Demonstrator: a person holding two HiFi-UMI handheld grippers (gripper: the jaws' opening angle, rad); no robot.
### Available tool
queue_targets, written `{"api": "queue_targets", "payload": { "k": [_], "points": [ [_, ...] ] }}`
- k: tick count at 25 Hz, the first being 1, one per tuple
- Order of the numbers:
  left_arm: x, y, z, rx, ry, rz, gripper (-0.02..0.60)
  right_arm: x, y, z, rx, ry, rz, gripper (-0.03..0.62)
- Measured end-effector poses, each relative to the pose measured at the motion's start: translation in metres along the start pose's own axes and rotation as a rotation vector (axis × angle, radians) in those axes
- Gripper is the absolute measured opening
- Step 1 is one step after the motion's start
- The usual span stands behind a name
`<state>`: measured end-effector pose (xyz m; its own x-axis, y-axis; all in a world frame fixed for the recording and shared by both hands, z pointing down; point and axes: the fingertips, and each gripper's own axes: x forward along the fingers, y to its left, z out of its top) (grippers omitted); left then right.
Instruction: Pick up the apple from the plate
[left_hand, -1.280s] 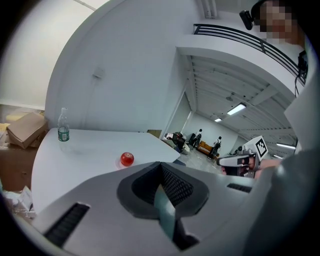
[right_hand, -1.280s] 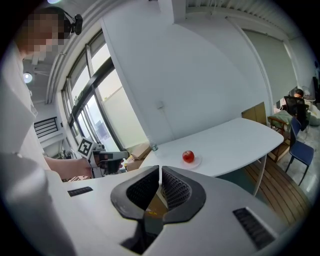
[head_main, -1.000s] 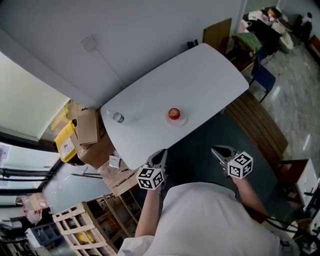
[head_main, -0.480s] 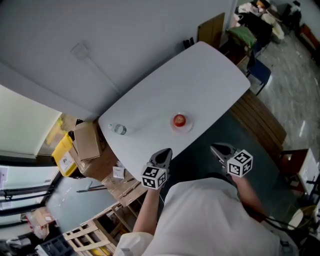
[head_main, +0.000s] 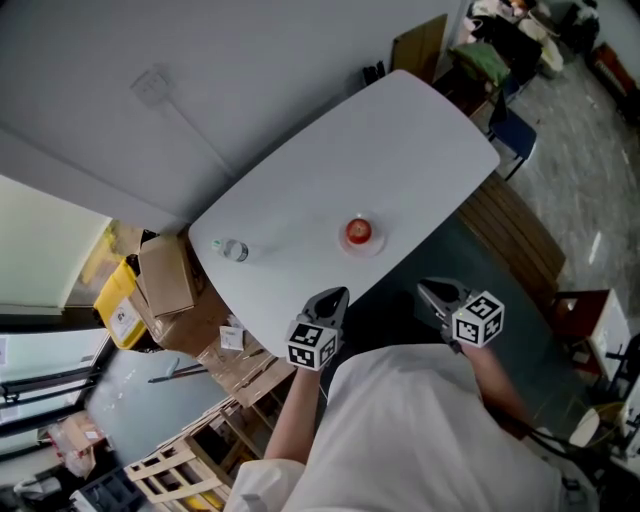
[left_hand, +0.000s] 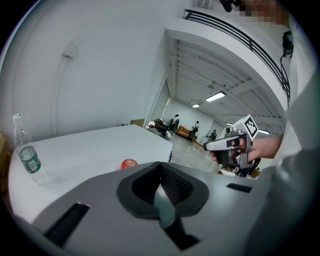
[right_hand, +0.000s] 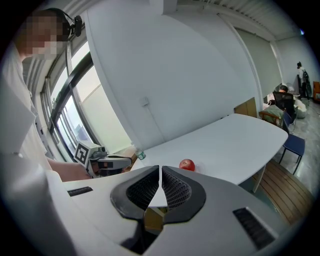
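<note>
Reaching in has to start from well back, so I plan the path across the table (head_main: 420, 140) first. It is a long white top, and both claws hang off its near edge, neither one above the surface yet. My left gripper (head_main: 334, 297) sits just beside that edge. My right gripper (head_main: 430, 290) is further right and clear of the top. Each has its jaws pressed together with nothing between them, as both gripper views show plainly.

The plate (head_main: 372, 246) lies close to the near edge, about midway along, and the apple (head_main: 358, 231) sits on it. A bottle (head_main: 232, 249) stands upright well to the left, out of the way of either approach.

I would take the apple with the right claw, since its view shows the fruit only a little right of the jaw line. First I spread the jaws wide while I am short of the table, not over the plate. Then I carry the claw forward and slightly left until the apple is centred between the pads. I come in low, straddle it at its widest part, and close gently so it does not roll.

The plate looks shallow, though it is too small here for me to be sure, so I keep the lower jaw clear of its rim. I lift straight up, leaving the plate where it lies.
</note>
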<state>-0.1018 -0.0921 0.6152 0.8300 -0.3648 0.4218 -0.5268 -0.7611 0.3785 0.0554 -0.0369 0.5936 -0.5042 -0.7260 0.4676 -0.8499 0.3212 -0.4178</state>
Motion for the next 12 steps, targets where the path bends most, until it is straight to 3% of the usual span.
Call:
{"api": "queue_targets", "payload": {
  "k": [12],
  "points": [
    [0.011,-0.002,0.002,0.005,0.011,0.076,0.002,0.020,-0.013,0.007,-0.030,0.070,0.080,0.038]
  ]
}}
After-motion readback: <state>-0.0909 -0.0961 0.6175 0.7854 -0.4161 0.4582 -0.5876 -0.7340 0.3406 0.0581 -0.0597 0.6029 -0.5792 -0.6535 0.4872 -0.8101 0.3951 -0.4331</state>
